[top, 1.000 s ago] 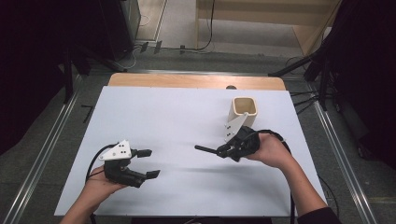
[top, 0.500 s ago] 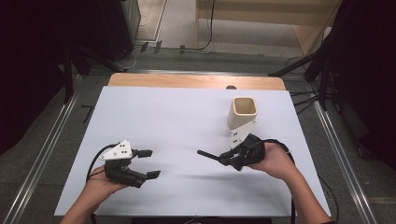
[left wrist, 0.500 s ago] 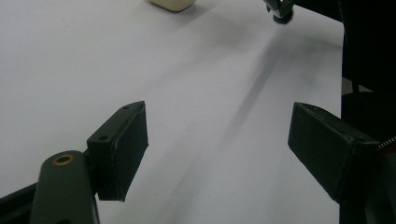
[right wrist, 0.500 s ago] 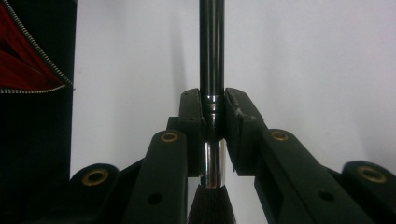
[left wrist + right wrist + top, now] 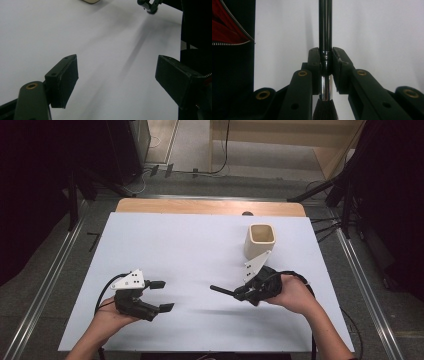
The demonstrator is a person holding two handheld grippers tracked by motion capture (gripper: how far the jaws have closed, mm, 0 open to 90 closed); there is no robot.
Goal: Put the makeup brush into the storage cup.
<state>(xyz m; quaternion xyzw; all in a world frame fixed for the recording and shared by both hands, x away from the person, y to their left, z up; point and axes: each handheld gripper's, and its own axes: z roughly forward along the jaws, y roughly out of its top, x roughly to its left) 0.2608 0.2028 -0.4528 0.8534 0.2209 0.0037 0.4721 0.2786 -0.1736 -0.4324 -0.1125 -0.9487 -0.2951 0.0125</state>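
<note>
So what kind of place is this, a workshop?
More likely a lab recording station: a bare white table framed by metal rails, loose cables on the floor, and handheld claws, the right claw clamping a brush.

high view: overhead, forward-down | gripper views: close — share table point(image 5: 200, 250)

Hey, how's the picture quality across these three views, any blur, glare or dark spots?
High view: the white table is evenly lit and its surroundings dark; soft shadows lie under both grippers. Left gripper view: long blurred shadow streaks cross the table; near jaws are soft. Right gripper view: the brush handle is sharp, with glare on its metal ferrule.
</note>
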